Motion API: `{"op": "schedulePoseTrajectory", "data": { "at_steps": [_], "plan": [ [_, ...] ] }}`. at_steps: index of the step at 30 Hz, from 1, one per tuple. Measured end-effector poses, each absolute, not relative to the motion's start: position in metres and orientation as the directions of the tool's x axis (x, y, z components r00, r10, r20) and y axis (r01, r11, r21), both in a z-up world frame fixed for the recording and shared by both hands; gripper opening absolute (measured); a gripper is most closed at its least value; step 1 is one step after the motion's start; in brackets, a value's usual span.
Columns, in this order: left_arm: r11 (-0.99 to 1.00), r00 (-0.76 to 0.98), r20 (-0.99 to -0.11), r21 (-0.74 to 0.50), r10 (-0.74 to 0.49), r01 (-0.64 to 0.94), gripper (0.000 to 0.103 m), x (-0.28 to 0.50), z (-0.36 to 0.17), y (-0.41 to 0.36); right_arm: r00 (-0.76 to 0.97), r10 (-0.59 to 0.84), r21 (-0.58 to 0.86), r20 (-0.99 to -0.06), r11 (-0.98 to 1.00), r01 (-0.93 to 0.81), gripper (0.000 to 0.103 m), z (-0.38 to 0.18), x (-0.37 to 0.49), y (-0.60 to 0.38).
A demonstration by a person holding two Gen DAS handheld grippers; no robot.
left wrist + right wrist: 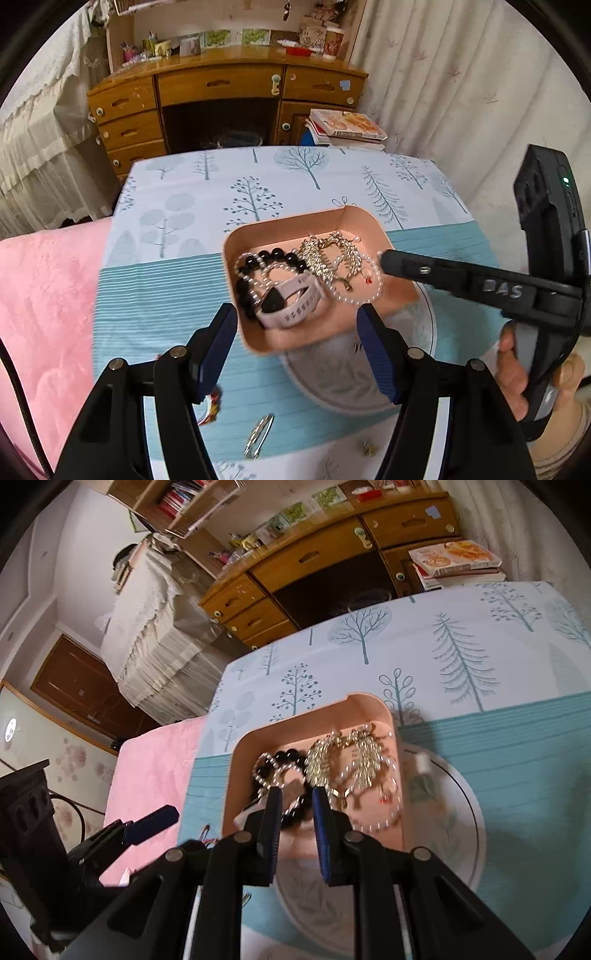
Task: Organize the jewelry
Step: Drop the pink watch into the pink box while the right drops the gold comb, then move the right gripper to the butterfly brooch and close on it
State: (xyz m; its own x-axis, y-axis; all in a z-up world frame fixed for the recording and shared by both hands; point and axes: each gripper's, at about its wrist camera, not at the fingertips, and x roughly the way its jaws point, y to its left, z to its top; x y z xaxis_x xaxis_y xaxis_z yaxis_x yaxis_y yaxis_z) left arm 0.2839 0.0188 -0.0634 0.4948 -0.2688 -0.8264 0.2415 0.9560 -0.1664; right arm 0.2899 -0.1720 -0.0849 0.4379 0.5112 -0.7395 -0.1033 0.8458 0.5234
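Observation:
A pink tray [288, 221] [295, 716] rests partly on a white plate [332, 387] [469, 812]. It holds a black bead bracelet [273, 254] [284, 757], a pale pink watch [295, 299], gold chains [325, 254] [354, 760] and a pearl necklace [354, 299]. My left gripper [295, 310] stands open, its fingers spread to either side of the tray's near edge with nothing clamped. My right gripper [297, 794] hovers over the tray, above the black beads. Its jaws stand a narrow gap apart and hold nothing. Its fingers [386, 258] reach in from the right near the pearls.
On the tree-print cloth [221, 192] near me lie a silver clip [258, 435], a small gold piece [367, 446] and a red-yellow threaded item [212, 406]. A pink blanket [44, 314] lies at the left. Books [347, 127] and a wooden desk [221, 88] stand beyond.

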Motion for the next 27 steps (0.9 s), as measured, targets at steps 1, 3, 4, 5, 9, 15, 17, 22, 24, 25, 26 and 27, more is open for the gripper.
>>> {"op": "schedulePoseTrajectory", "data": {
  "at_steps": [1, 3, 4, 5, 9, 15, 17, 22, 24, 25, 26, 27],
  "plan": [
    [0.957, 0.501, -0.824, -0.160, -0.264, 0.240, 0.065, 0.277, -0.060, 0.022, 0.441, 0.512, 0.523, -0.737, 0.846, -0.108, 0.017, -0.082, 0.286, -0.172],
    [0.959, 0.507, -0.822, -0.162, -0.262, 0.233, 0.066, 0.267, -0.054, 0.028, 0.450, 0.512, 0.515, -0.732, 0.848, -0.128, 0.017, -0.074, 0.269, -0.172],
    [0.960, 0.510, -0.819, -0.166, -0.262, 0.226, 0.066, 0.260, -0.051, 0.032, 0.451, 0.510, 0.510, -0.732, 0.850, -0.134, 0.017, -0.072, 0.264, -0.172],
    [0.960, 0.514, -0.817, -0.169, -0.262, 0.222, 0.066, 0.254, -0.048, 0.037, 0.455, 0.505, 0.498, -0.734, 0.855, -0.144, 0.017, -0.068, 0.256, -0.171],
    [0.968, 0.540, -0.807, -0.149, -0.238, 0.203, 0.067, 0.230, -0.035, 0.049, 0.457, 0.506, 0.483, -0.732, 0.858, -0.176, 0.017, -0.060, 0.227, -0.165],
    [0.977, 0.588, -0.784, -0.104, -0.197, 0.188, 0.072, 0.189, -0.026, 0.060, 0.447, 0.535, 0.478, -0.717, 0.844, -0.244, 0.017, -0.053, 0.182, -0.154],
    [0.978, 0.596, -0.782, -0.082, -0.182, 0.192, 0.072, 0.177, -0.025, 0.061, 0.439, 0.547, 0.483, -0.713, 0.837, -0.258, 0.017, -0.052, 0.171, -0.151],
    [0.975, 0.589, -0.785, -0.087, -0.194, 0.205, 0.072, 0.152, -0.027, 0.063, 0.418, 0.525, 0.444, -0.741, 0.851, -0.282, 0.017, -0.051, 0.154, -0.143],
    [0.972, 0.581, -0.787, -0.100, -0.207, 0.212, 0.072, 0.145, -0.029, 0.064, 0.410, 0.513, 0.425, -0.754, 0.857, -0.292, 0.017, -0.052, 0.150, -0.140],
    [0.971, 0.579, -0.787, -0.102, -0.211, 0.215, 0.072, 0.143, -0.031, 0.064, 0.407, 0.510, 0.419, -0.758, 0.859, -0.295, 0.017, -0.053, 0.149, -0.139],
    [0.970, 0.577, -0.788, -0.103, -0.214, 0.219, 0.072, 0.140, -0.033, 0.063, 0.402, 0.503, 0.408, -0.766, 0.862, -0.301, 0.017, -0.055, 0.148, -0.138],
    [0.969, 0.573, -0.790, -0.103, -0.216, 0.223, 0.072, 0.138, -0.037, 0.063, 0.399, 0.496, 0.400, -0.771, 0.865, -0.304, 0.017, -0.057, 0.147, -0.138]
  ]
}}
